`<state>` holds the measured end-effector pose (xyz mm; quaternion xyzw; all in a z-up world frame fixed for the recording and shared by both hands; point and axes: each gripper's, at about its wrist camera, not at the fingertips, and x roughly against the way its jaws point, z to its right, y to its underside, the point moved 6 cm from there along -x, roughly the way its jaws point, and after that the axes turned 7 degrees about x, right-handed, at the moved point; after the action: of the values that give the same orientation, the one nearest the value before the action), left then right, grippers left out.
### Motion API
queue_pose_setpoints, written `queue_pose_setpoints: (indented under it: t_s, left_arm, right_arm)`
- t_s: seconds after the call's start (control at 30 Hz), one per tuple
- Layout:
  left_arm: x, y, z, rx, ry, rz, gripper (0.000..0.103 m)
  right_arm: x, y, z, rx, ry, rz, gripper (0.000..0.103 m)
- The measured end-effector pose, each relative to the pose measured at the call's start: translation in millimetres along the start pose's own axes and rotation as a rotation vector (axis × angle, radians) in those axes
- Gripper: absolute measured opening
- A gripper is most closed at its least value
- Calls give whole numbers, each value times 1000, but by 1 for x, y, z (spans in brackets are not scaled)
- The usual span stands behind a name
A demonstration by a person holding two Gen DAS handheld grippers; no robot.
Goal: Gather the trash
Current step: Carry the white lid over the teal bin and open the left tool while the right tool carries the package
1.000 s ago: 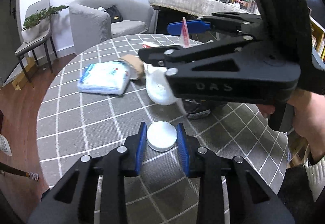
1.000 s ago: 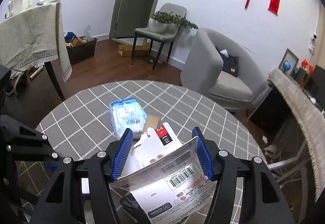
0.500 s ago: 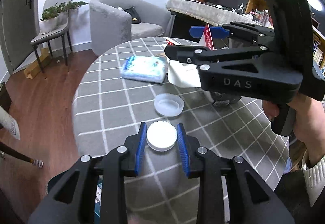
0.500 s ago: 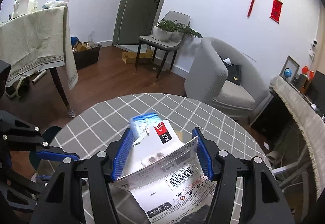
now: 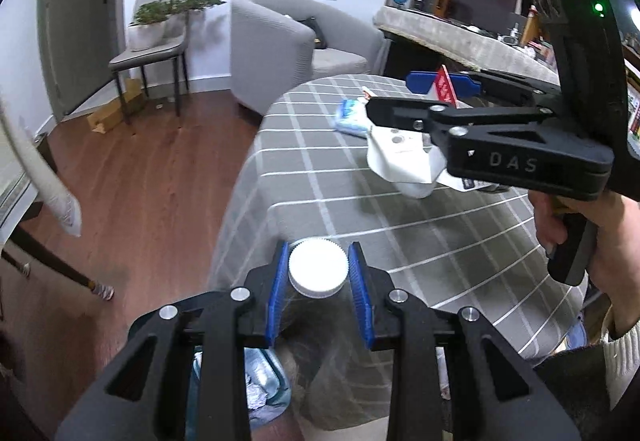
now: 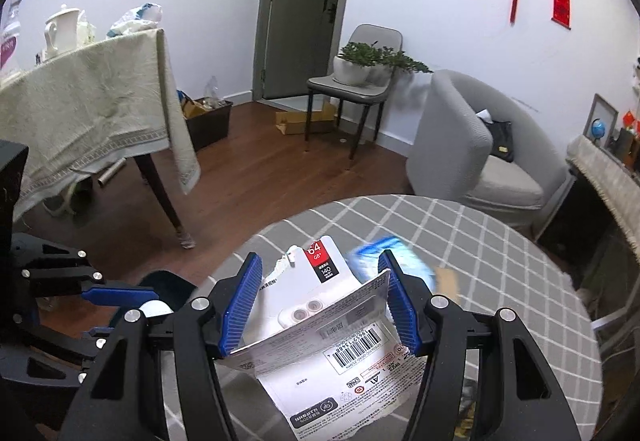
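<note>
My left gripper (image 5: 319, 277) is shut on a white ridged bottle cap (image 5: 318, 268) and holds it over the near edge of the round checked table (image 5: 460, 237). A blue-rimmed bin with crumpled trash (image 5: 256, 385) shows on the floor below it. My right gripper (image 6: 318, 303) is shut on a white card package with a barcode (image 6: 340, 337), held above the table; it also shows in the left wrist view (image 5: 404, 157). The left gripper appears at the left in the right wrist view (image 6: 120, 301).
A blue tissue pack (image 5: 350, 117) lies on the table's far side, also in the right wrist view (image 6: 394, 261). A grey armchair (image 5: 288, 45), a chair with a plant (image 5: 160, 41) and a cloth-covered table (image 6: 88, 101) stand around on the wooden floor.
My left gripper has carried the cap back from the table's middle to beyond its near edge, over the bin. My right gripper has swung left with the package still held.
</note>
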<state>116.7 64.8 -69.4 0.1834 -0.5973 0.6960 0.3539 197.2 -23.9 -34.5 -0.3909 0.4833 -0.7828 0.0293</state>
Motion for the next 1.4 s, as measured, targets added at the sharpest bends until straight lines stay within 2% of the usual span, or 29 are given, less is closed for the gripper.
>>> queue_pose_setpoints:
  t_s: [0.37, 0.57, 0.9, 1.0, 1.17, 1.4]
  left_arm:
    - [11, 15, -70, 92, -102, -27, 32]
    - [3, 29, -103, 134, -154, -84, 32]
    - [-20, 70, -139, 194, -200, -273, 33]
    - [-21, 78, -150, 214, -204, -314, 42]
    - [-12, 82, -159, 228, -207, -303, 48]
    - [15, 69, -171, 231, -216, -204, 59]
  right_arm:
    - [-21, -24, -49, -38, -125, 21, 61]
    - [-34, -33, -76, -40, -182, 14, 61]
    - [-52, -46, -119, -19, -257, -3, 61]
    - [-59, -47, -131, -10, -275, -15, 61]
    - [-73, -46, -144, -17, -300, -48, 61]
    - [-97, -34, -160, -38, -327, -126, 61]
